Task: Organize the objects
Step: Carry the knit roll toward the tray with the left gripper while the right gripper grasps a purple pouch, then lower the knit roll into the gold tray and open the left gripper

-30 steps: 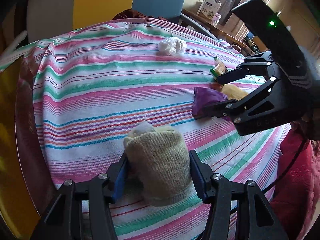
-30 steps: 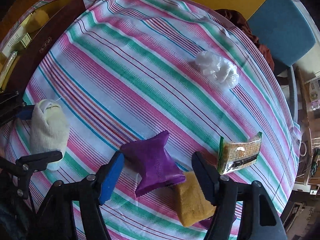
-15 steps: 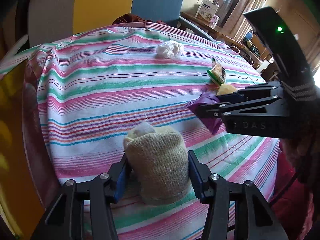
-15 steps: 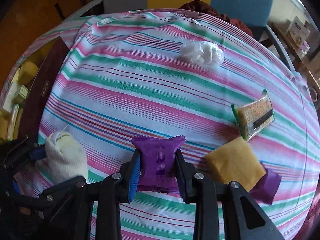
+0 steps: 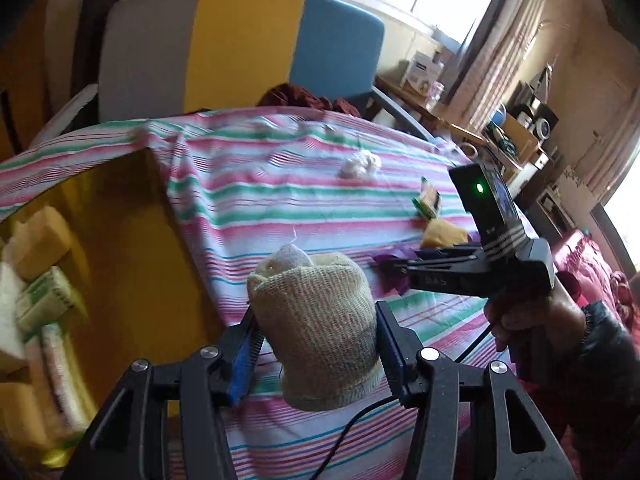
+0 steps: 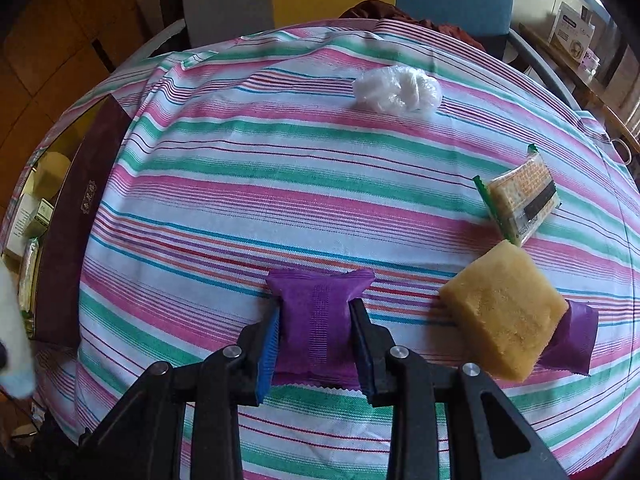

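Note:
My left gripper point(image 5: 316, 340) is shut on a rolled beige sock point(image 5: 316, 328) and holds it above the striped table's front left edge, beside an open yellow-lined box point(image 5: 120, 240). My right gripper point(image 6: 314, 326) is shut on a purple packet point(image 6: 316, 320) just above the striped cloth point(image 6: 240, 160). The right gripper also shows in the left wrist view point(image 5: 394, 266), to the right of the sock. The sock shows as a white blur at the left edge of the right wrist view point(image 6: 12, 332).
A yellow sponge block point(image 6: 504, 312) lies over a second purple packet point(image 6: 572, 340). A green-edged cracker packet point(image 6: 520, 200) and a crumpled white plastic bag point(image 6: 398, 90) lie farther back. The box holds sponges and packets point(image 5: 40, 272). Chairs stand behind the table.
My left gripper lifted the sock and swung left toward the box. My right gripper closed on the purple packet and raised it slightly.

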